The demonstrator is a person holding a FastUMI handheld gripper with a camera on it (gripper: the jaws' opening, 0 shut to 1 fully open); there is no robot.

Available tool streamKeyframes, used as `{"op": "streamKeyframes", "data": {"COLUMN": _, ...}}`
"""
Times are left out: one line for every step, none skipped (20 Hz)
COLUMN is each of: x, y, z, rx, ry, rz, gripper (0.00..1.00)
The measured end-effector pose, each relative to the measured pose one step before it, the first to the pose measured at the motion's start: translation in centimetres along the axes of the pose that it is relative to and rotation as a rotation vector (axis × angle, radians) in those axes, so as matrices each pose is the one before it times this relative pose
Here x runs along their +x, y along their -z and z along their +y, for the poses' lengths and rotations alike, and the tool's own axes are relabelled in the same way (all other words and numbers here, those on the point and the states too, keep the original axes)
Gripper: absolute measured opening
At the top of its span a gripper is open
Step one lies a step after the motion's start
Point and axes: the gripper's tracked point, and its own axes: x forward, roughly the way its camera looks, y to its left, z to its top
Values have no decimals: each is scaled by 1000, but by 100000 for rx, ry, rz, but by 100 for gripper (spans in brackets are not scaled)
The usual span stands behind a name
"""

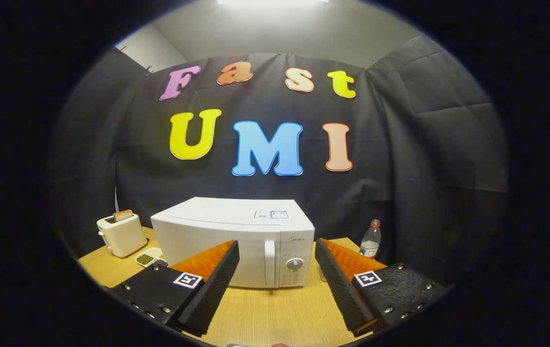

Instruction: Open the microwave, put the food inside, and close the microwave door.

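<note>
The wooden table (265, 313) carries all items; the white microwave (227, 236) stands beyond the fingers, door closed, vertical handle (269, 262) facing them; the gripper (277, 250) hovers with jaws spread wide, holding nothing; a toaster (122, 235) with a bread slice (123, 215) stands left of the microwave; a food plate (149, 258) lies just beside the toaster; a water bottle (370, 239) stands right.

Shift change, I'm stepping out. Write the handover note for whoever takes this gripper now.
Gripper: open, holding nothing, fingers apart in front of the microwave.
Microwave: on the wooden table, door shut, handle just ahead between the fingers.
Food: small dish left of the microwave, beside the toaster.
Done: nothing yet.
Left: open the door, put the dish in, close the door.
</note>
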Motion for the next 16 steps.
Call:
{"op": "streamKeyframes", "data": {"x": 1178, "y": 547, "z": 10, "rx": 109, "ry": -831, "rz": 1178, "gripper": 99}}
{"op": "streamKeyframes", "data": {"x": 1229, "y": 658, "z": 31, "rx": -27, "ry": -590, "rz": 1346, "gripper": 99}}
{"op": "streamKeyframes", "data": {"x": 1192, "y": 654, "z": 44, "rx": -288, "ry": -546, "rz": 1384, "gripper": 99}}
{"op": "streamKeyframes", "data": {"x": 1264, "y": 823, "z": 85, "rx": -168, "ry": -654, "rz": 2038, "gripper": 99}}
{"op": "streamKeyframes", "data": {"x": 1255, "y": 824, "z": 115, "rx": 72, "ry": -686, "rz": 2179, "gripper": 99}}
{"op": "streamKeyframes", "data": {"x": 1164, "y": 711, "z": 71, "rx": 140, "ry": -545, "rz": 1635, "gripper": 99}}
{"op": "streamKeyframes", "data": {"x": 974, "y": 552, "z": 41, "rx": 123, "ry": -488, "rz": 1371, "gripper": 99}}
{"op": "streamKeyframes", "data": {"x": 973, "y": 507, "z": 280, "rx": 15, "ry": -1296, "rz": 918, "gripper": 99}}
{"op": "streamKeyframes", "data": {"x": 940, "y": 342, "z": 202, "rx": -90, "ry": -922, "rz": 542, "gripper": 99}}
{"op": "streamKeyframes", "data": {"x": 876, "y": 533, "z": -16, "rx": -428, "ry": -453, "rz": 730, "gripper": 99}}
{"op": "streamKeyframes", "data": {"x": 794, "y": 549, "z": -116, "rx": -449, "ry": -163, "rz": 1133, "gripper": 99}}
{"op": "streamKeyframes", "data": {"x": 748, "y": 630, "z": -53, "rx": 25, "ry": 108, "rz": 1423, "gripper": 99}}
{"op": "streamKeyframes", "data": {"x": 641, "y": 550, "z": -16, "rx": 191, "ry": -98, "rz": 1664, "gripper": 99}}
{"op": "streamKeyframes", "data": {"x": 443, "y": 461, "z": -17, "rx": -305, "ry": 258, "rz": 1221, "gripper": 99}}
{"op": "streamKeyframes", "data": {"x": 380, "y": 328, "z": -269, "rx": -1182, "ry": 1361, "rz": 691, "gripper": 97}}
{"op": "streamKeyframes", "data": {"x": 367, "y": 308, "z": -97, "rx": -1640, "ry": 749, "rz": 204, "gripper": 79}}
